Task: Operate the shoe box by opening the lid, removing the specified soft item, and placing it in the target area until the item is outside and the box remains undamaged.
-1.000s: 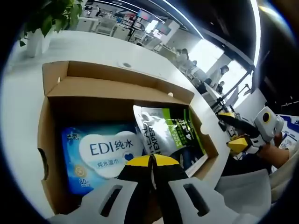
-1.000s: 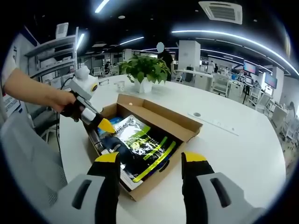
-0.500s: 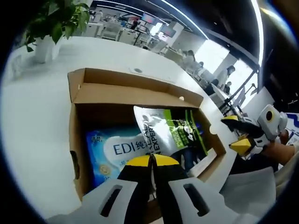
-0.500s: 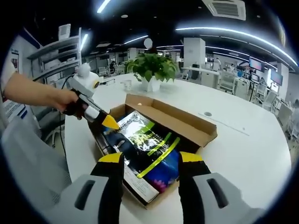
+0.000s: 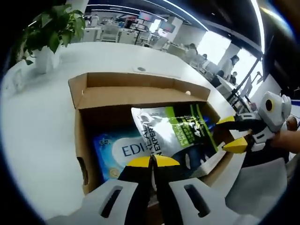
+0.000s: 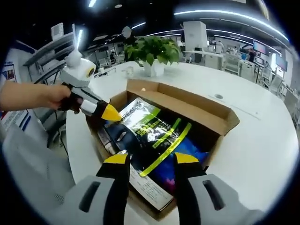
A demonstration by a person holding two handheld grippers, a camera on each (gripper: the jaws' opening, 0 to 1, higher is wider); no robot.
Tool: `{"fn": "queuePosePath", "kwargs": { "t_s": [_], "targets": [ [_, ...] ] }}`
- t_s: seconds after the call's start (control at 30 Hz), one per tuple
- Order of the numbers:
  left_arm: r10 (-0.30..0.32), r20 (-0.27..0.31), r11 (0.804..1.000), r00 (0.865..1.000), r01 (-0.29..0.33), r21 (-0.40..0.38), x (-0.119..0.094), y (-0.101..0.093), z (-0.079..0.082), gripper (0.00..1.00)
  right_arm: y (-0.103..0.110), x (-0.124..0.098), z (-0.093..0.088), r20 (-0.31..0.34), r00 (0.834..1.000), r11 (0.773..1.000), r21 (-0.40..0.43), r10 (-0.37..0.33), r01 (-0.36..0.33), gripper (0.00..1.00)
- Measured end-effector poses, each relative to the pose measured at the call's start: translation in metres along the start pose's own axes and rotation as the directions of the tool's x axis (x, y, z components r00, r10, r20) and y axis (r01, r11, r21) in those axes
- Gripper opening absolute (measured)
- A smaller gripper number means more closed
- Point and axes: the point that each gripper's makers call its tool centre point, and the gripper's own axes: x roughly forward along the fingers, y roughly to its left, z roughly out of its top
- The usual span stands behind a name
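left gripper view: shut left gripper (image 5: 153, 161) over open box (image 5: 82, 136) with blue wipes pack (image 5: 115, 150) beside green bag (image 5: 173, 131); right gripper view: parted right gripper (image 6: 151, 159) above bag.

One open cardboard shoe box (image 5: 140, 91) on one white round worktop (image 5: 42, 122). Inside, counted: one blue pack of wet wipes (image 5: 115, 152), one silver-and-black pouch with green stripes (image 6: 150, 133), and one flat white-edged item (image 6: 150, 190) along the box's near wall, too hidden to identify. Also one potted plant (image 6: 152, 51) on the worktop and two handheld grippers, the left gripper (image 6: 110, 114) and the right gripper (image 5: 230, 133).
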Motion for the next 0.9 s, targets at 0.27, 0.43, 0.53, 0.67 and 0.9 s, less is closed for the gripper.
{"fn": "queuePosePath", "kwargs": {
  "t_s": [0.27,0.43,0.53,0.67,0.9],
  "targets": [
    [0.018,-0.016,1.000,1.000,-0.018,0.019,0.003,0.004,-0.002,0.00,0.003,0.010,-0.008,-0.054,0.998,0.999,0.030,0.019,-0.017,0.31],
    [0.018,-0.025,1.000,1.000,-0.017,0.015,0.005,0.005,-0.005,0.00,0.004,0.015,-0.012,-0.071,0.997,0.997,0.077,0.032,-0.027,0.29],
    [0.012,-0.025,1.000,1.000,-0.012,0.008,0.005,0.005,-0.006,0.00,0.007,0.017,-0.013,-0.074,0.997,0.996,0.087,0.038,-0.032,0.26],
    [0.021,-0.018,1.000,1.000,-0.021,0.012,0.003,0.006,-0.005,0.00,0.011,0.019,-0.011,-0.063,0.997,0.993,0.108,0.046,-0.039,0.22],
    [0.020,0.008,1.000,1.000,-0.020,0.013,-0.005,0.005,0.000,0.00,0.014,0.012,0.000,-0.016,0.999,0.995,0.098,0.034,-0.032,0.06]
  ]
}}
